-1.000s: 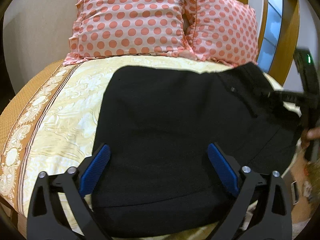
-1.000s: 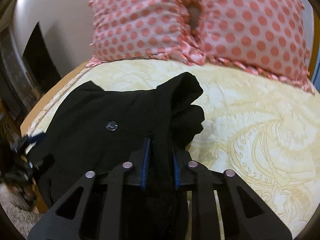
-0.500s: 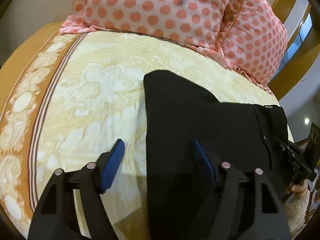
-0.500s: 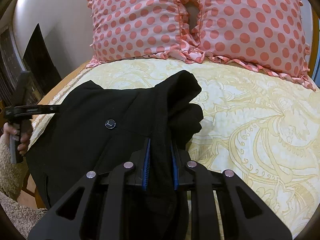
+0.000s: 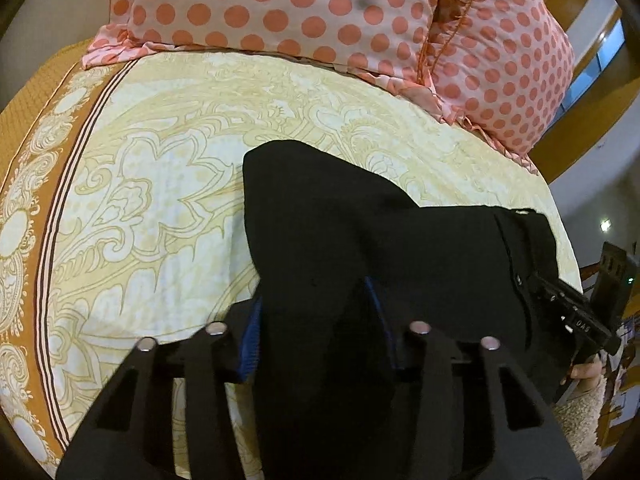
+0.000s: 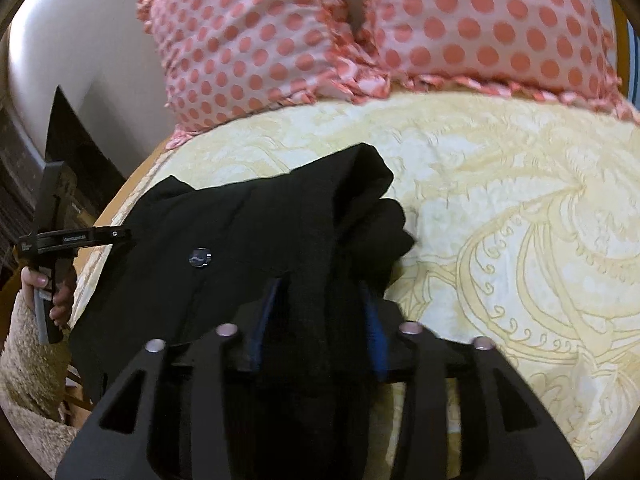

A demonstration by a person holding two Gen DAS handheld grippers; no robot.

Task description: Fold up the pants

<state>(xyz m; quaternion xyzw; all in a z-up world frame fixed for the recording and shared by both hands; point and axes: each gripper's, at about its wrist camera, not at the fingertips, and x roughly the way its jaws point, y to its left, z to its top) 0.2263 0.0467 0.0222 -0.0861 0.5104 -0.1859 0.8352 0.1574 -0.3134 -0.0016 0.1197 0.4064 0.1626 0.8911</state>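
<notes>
- The soft black cloth pants (image 5: 360,248) lie on the bed with the yellow flowery cover (image 5: 152,184), at the near edge, below two pink pillows with red dots (image 5: 280,4) at 12 o'clock.
- The left gripper (image 5: 316,316) has its jaws partly closed around a thick bunch of the pants.
- The right gripper (image 6: 320,308) also has cloth between its jaws, near the round silver button (image 6: 199,258) at 10 o'clock. I cannot tell how tight either grip is.
- If one grip is loose, the cloth could slip out when lifted.
- The bunched part at 12 o'clock could fold crooked and lumpy.
- Pulling toward 6 o'clock could drag the pants off the bed.
</notes>
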